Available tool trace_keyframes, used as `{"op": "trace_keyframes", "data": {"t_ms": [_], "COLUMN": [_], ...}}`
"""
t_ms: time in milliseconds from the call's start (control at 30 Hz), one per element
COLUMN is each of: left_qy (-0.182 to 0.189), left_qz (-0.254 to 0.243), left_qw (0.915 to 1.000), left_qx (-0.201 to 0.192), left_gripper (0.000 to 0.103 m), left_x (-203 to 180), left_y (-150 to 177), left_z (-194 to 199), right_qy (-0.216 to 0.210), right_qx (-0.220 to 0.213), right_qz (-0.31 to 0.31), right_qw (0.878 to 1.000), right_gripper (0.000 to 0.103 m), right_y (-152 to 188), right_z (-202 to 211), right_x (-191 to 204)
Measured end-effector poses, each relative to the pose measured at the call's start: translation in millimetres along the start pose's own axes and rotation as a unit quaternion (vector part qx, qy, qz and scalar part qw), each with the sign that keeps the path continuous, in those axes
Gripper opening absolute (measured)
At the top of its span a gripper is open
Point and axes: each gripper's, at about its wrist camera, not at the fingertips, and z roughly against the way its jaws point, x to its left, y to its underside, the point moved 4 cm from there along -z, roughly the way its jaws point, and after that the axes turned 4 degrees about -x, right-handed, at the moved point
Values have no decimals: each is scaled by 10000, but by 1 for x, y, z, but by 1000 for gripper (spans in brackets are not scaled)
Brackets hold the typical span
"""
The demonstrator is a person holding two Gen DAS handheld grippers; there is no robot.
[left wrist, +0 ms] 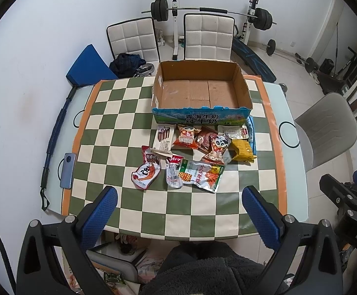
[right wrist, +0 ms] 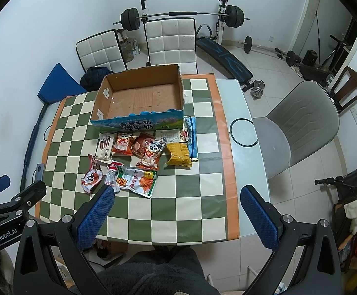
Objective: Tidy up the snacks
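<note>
while both grippers hang above the near table edge, left gripper (left wrist: 178, 196) and right gripper (right wrist: 177, 194) stand wide apart, gripping nothing. snack packets (left wrist: 198, 147) lie clustered mid-cloth, touching the front wall of the empty cardboard box (left wrist: 242, 83). bare checkered cloth (left wrist: 203, 211) lies between packets and near edge.

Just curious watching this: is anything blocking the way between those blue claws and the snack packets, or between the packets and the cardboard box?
Nothing visible. Both the left gripper and right gripper hover open over bare tablecloth before the snack packets. The cardboard box behind them is open-topped.
</note>
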Motion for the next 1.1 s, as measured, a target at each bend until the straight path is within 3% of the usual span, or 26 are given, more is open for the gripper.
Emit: {"op": "trace_keyframes", "data": {"t_ms": [1100], "left_qy": [30], "left_qz": [13], "left_qw": [10000], "left_qx": [-20], "left_gripper": [103], "left_x": [-3], "left_y": [-5], "left_z": [3], "right_qy": [-113], "right_qx": [54], "right_qz": [-30], "right_qw": [9999], "right_gripper": [103], "right_y": [-8], "right_z": [8], "right_x": [4]}}
